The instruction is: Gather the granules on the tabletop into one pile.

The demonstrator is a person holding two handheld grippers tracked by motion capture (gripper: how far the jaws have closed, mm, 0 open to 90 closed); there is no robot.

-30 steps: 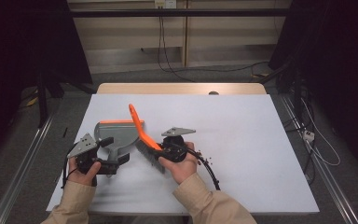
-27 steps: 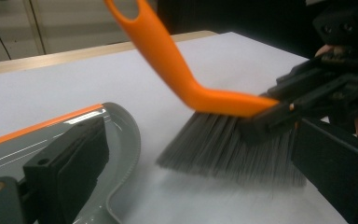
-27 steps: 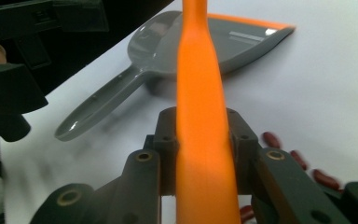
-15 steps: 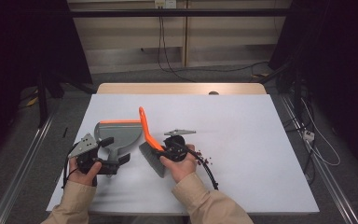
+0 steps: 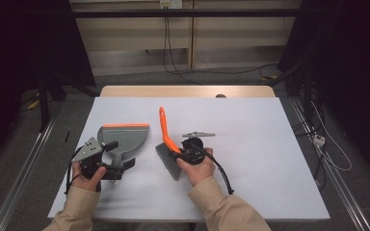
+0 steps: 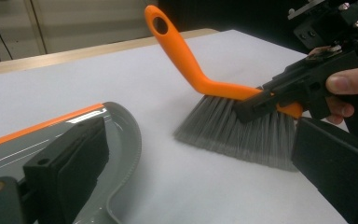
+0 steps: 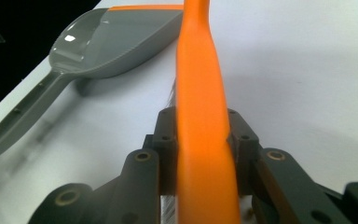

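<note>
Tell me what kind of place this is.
Probably a lab or recording station, not a home: a white-covered table ringed by dark curtains, loose cables on the floor, and hand-held grippers working a brush and dustpan.

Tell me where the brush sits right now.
High view: the brush is mid-table, clamped in the right hand-held gripper, bristles on the white surface, just right of the grey dustpan.

Even overhead light on white table [image 5: 250, 144]; dark surroundings; glare on dustpan [image 7: 116, 37]; near brush handle [image 7: 203, 130] blurred.
</note>
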